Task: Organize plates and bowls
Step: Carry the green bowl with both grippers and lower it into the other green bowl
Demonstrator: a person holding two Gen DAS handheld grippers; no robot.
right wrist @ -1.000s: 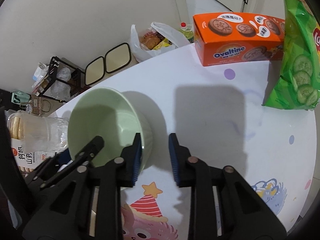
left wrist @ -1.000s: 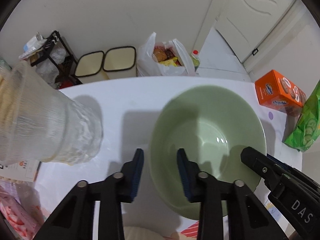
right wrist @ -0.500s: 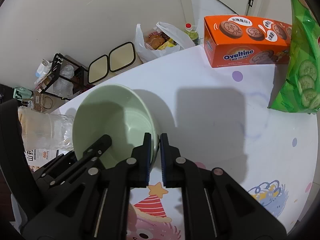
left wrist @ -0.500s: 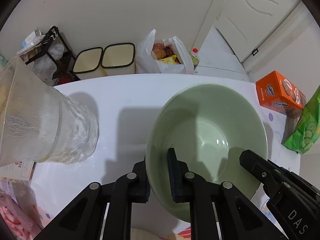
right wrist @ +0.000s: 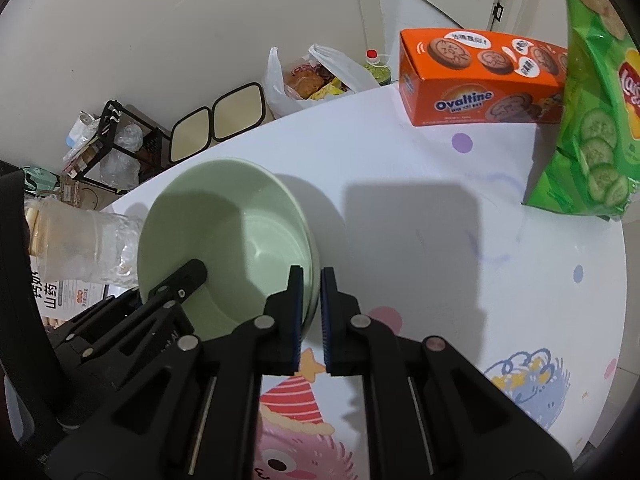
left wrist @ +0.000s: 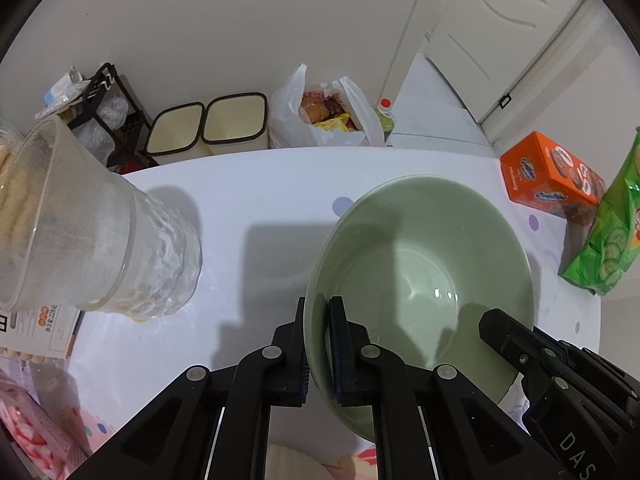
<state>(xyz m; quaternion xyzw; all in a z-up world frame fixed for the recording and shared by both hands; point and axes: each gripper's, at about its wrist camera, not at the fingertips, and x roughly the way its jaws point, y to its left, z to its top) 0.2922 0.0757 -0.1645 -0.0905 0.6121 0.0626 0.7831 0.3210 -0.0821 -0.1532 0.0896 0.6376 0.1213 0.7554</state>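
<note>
A pale green bowl (left wrist: 420, 264) sits in the middle of the white table (left wrist: 260, 208). My left gripper (left wrist: 318, 320) is shut on its left rim, one pad inside the bowl and one outside. In the right wrist view the same bowl (right wrist: 224, 232) has my right gripper (right wrist: 310, 280) shut on the opposite rim. Each view also shows a black finger (left wrist: 504, 332) (right wrist: 188, 276) of the other gripper reaching into the bowl. Whether the bowl's base still touches the table I cannot tell. No plates are in view.
A clear ribbed plastic jar (left wrist: 92, 236) stands left of the bowl. An orange biscuit box (right wrist: 480, 80) and a green chip bag (right wrist: 592, 120) stand at the table's far right. Two bins (left wrist: 208, 128), a white shopping bag (left wrist: 320, 116) and a wire rack (left wrist: 100, 120) stand on the floor beyond the table.
Both grippers went from open, straddling the bowl's rim, to shut on it. The hands have hardly moved.
</note>
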